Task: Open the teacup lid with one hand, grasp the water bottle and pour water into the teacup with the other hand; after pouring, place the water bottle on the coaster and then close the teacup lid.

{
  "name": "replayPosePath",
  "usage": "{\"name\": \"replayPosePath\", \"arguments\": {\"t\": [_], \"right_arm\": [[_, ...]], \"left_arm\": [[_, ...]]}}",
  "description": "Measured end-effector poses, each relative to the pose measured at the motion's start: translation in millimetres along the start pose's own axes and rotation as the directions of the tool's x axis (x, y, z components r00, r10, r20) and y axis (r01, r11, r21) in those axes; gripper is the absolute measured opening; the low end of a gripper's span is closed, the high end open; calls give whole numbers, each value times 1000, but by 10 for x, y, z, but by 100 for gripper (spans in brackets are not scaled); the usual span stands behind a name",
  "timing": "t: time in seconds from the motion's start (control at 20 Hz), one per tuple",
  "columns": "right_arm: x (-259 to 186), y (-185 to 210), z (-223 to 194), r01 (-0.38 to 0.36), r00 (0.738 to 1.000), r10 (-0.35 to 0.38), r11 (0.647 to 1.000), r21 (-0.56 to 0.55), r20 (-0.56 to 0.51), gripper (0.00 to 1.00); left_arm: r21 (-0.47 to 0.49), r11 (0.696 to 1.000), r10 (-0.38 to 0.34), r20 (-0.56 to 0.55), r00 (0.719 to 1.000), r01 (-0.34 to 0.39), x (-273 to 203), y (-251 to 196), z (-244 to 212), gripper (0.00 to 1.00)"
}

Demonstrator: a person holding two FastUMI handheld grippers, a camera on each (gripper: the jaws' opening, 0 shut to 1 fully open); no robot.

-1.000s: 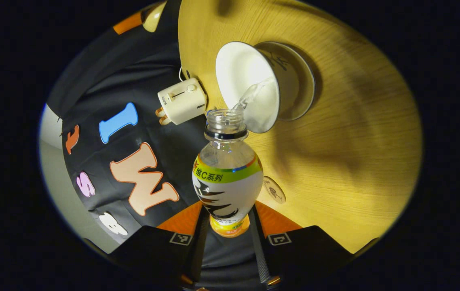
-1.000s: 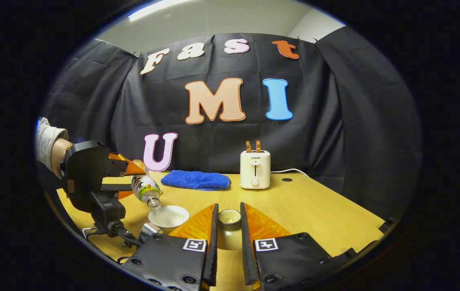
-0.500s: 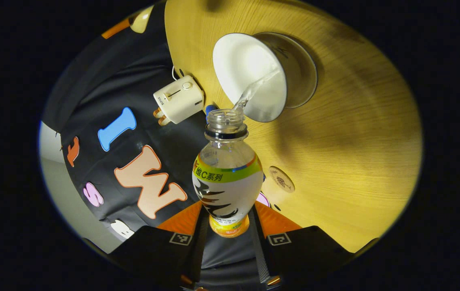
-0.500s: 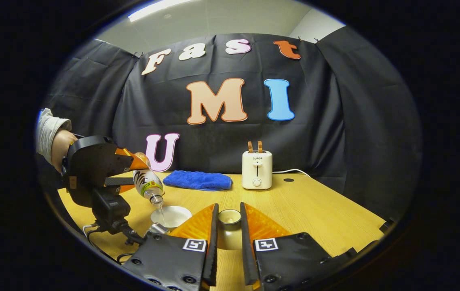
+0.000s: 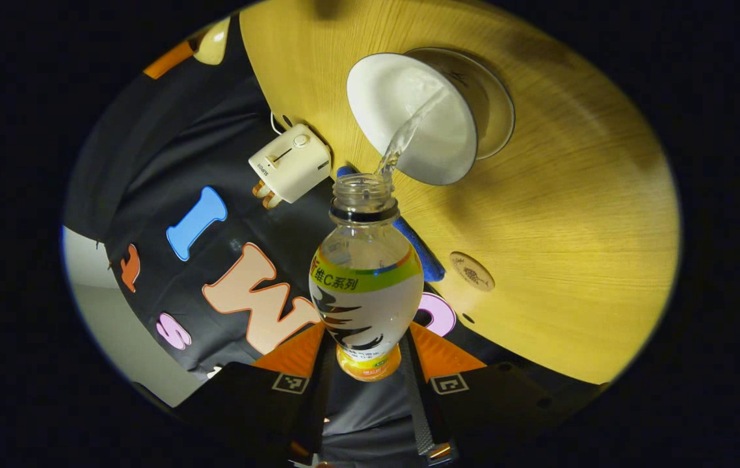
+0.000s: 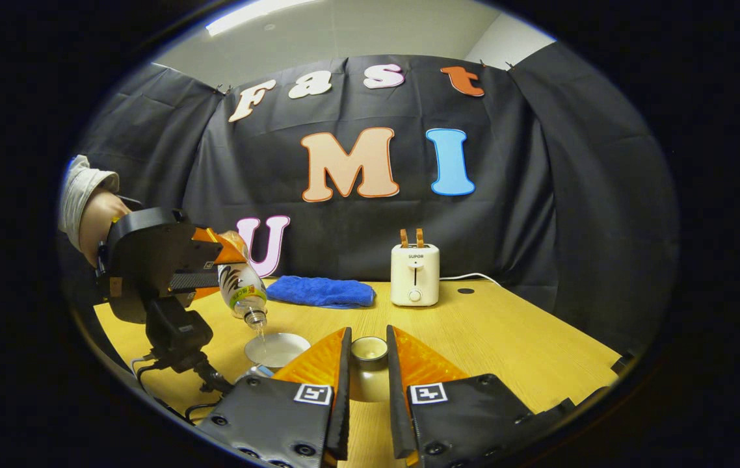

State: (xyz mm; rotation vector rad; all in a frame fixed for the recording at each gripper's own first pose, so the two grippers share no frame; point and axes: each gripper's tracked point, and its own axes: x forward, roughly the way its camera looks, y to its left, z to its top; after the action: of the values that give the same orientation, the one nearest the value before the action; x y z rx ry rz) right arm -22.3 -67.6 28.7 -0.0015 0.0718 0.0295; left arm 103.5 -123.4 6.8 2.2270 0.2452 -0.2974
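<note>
1. the left gripper (image 5: 363, 364) pinches the lower body of the water bottle (image 5: 365, 286) between its two orange fingers (image 5: 295, 354), one pressed to each side.
2. the water bottle is clear plastic with no cap on, a black ring under its open mouth, a green and yellow band around the shoulder, a white label with black stripes below that, and an orange base.
3. it is tipped neck-down, and a thin stream of water (image 5: 406, 133) runs from its mouth into the teacup (image 5: 419, 117).
4. the teacup is white inside with a dark thin rim, open, and stands on the wooden table (image 5: 571, 214); in the right gripper view it sits low and wide (image 6: 277, 348) just below the bottle's mouth (image 6: 256, 318).
5. the right gripper (image 6: 369, 370) holds the teacup lid (image 6: 369, 354) between its fingers, both pads against its sides; the lid is a small pale piece with a round knob on top.
6. a round wooden coaster (image 5: 472, 271) with a small dark drawing lies on the table, apart from the teacup.
7. in the right gripper view a hand (image 6: 100, 221) in a light sleeve holds the left gripper's black body (image 6: 149, 260).
8. a blue cloth (image 6: 320, 290) and a white toaster (image 6: 415, 276) stand near the back of the table.
</note>
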Motion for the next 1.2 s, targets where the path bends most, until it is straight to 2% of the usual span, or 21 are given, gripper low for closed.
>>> {"name": "replayPosePath", "arguments": {"t": [0.2,0.4,0.6,0.65,0.7,0.8,0.9,1.0,1.1,1.2], "right_arm": [[-1,9,-10,-4,1000,4,1000,3,-7,29],[-5,9,-3,-6,1000,6,1000,2,-3,29],[-7,5,-2,-2,1000,2,1000,3,-4,30],[-9,5,4,0,1000,0,1000,3,-1,28],[-8,11,8,0,1000,0,1000,3,1,31],[-10,17,1,-4,1000,4,1000,-2,1,30],[1,24,-21,-10,1000,10,1000,-21,-11,31],[4,23,-4,-6,1000,5,999,-35,-12,30],[-12,25,27,-1,1000,1,999,-40,-3,30],[-31,27,66,8,1000,-8,999,-49,4,29]], "left_arm": [[41,999,26,7,1000,-26,-9,54,47,53],[50,999,9,21,1000,-10,9,7,98,52],[-49,998,-43,67,997,46,150,-184,154,52],[-68,996,-44,78,996,50,126,-219,192,52],[-97,994,-50,85,995,58,135,-264,192,52],[-169,983,-55,129,990,77,123,-338,274,53],[-249,962,-70,154,986,107,101,-427,284,52],[-343,925,-101,194,976,164,61,-542,308,51],[-450,868,-112,236,965,211,25,-588,328,53],[-551,802,-92,265,960,230,-2,-604,312,52]]}}
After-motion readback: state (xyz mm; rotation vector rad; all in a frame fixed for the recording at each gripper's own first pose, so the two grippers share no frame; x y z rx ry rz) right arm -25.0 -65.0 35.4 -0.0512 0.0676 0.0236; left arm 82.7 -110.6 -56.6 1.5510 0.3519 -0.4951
